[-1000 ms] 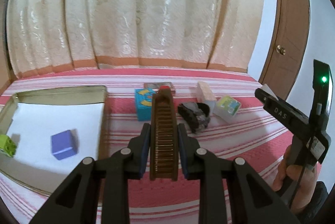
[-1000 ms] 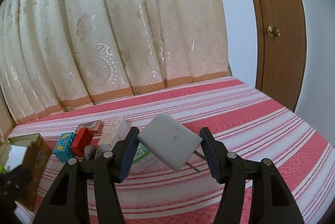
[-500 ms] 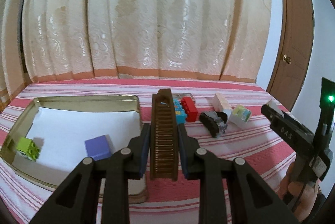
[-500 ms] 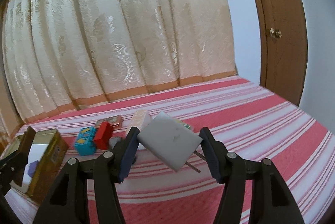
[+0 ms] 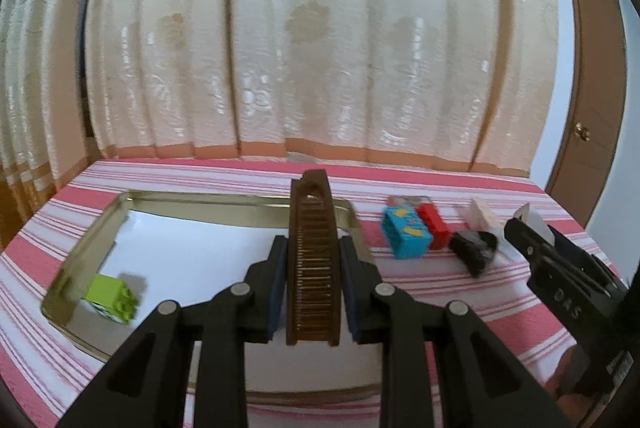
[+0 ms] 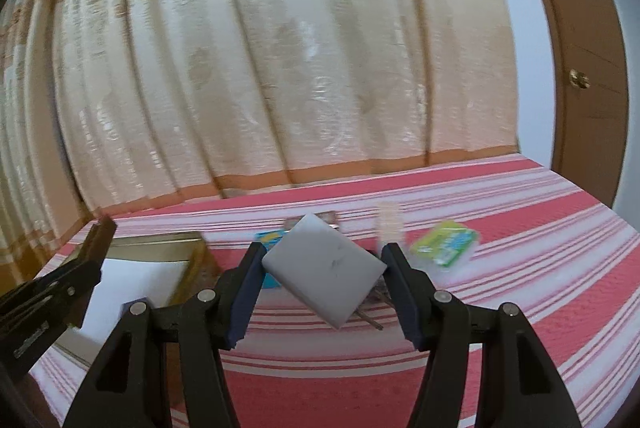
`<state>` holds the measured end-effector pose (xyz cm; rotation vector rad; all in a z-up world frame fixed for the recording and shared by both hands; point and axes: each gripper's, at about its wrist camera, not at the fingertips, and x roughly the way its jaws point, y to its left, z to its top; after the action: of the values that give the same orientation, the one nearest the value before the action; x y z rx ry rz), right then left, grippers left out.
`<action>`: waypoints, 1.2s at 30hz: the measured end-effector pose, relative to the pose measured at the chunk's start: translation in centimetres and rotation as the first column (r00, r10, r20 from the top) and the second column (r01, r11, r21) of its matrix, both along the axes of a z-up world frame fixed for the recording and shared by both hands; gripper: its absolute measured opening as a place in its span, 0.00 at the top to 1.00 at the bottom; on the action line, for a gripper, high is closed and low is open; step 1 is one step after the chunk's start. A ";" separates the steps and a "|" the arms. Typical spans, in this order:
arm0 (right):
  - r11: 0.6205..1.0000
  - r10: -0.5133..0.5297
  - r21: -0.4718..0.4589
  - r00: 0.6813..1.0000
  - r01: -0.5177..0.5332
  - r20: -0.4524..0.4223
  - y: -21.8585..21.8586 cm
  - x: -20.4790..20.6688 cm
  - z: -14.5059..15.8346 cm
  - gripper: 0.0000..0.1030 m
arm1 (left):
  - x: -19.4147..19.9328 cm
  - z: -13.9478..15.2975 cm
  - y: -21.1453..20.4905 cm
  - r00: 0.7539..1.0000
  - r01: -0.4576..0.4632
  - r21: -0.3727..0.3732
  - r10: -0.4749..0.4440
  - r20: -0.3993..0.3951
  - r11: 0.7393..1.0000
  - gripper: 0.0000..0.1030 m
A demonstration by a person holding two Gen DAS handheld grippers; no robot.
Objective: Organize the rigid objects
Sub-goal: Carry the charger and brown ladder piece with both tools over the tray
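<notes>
A red-striped bed (image 5: 460,312) meets a cream curtain (image 5: 320,48); door (image 5: 592,100) at 2 o'clock. Left tool (image 5: 313,270) clamps a comb (image 5: 314,260) over the tin (image 5: 236,202); right tool (image 6: 322,278) grips a charger (image 6: 324,268).

My left gripper (image 5: 314,292) points slightly downward, fingers (image 5: 276,288) clamped tight on a brown comb (image 5: 313,260) standing on edge. My right gripper (image 6: 322,292) sits level beside it, fingers (image 6: 400,292) pressed against a tilted white charger (image 6: 324,274).

Brown comb (image 5: 313,260), lime-green block (image 5: 109,297), white charger (image 6: 323,274), red-and-white striped cloth (image 6: 520,228), cream floral curtain (image 5: 320,48).
</notes>
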<state>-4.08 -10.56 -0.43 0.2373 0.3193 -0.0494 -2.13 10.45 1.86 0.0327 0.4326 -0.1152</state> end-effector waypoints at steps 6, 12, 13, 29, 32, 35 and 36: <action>0.998 0.068 0.003 0.998 -0.068 0.016 4.0 0.3 0.4 0.40 | 0.8 0.3 2.9 0.998 -0.056 0.013 0.056 0.026 0.998 0.77; 0.992 0.123 -0.024 0.992 -0.123 0.033 7.8 0.7 0.8 0.40 | 1.8 0.2 5.7 0.990 -0.132 0.036 0.130 0.049 0.991 0.77; 0.991 0.131 -0.027 0.991 -0.130 0.035 8.3 0.8 0.9 0.40 | 1.9 0.2 6.1 0.988 -0.147 0.043 0.145 0.053 0.988 0.77; 0.983 0.168 -0.081 0.986 -0.168 -0.002 15.2 4.7 0.9 0.40 | 4.2 -1.5 9.9 0.963 -0.270 0.073 0.269 0.026 0.960 0.77; 0.977 0.191 -0.088 0.981 -0.192 -0.025 15.9 5.4 0.7 0.40 | 4.5 -1.7 10.2 0.958 -0.287 0.076 0.287 0.017 0.955 0.77; 0.974 0.208 -0.089 0.978 -0.210 -0.028 16.2 5.4 0.7 0.40 | 4.8 -1.9 10.4 0.950 -0.311 0.092 0.312 0.003 0.946 0.77; 0.973 0.212 -0.090 0.977 -0.213 -0.029 16.3 5.5 0.6 0.40 | 4.8 -2.0 10.4 0.948 -0.317 0.097 0.318 0.002 0.944 0.77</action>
<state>1.40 5.73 0.19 0.1095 0.3594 0.1449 2.69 20.89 -0.15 0.0567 0.4515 0.2241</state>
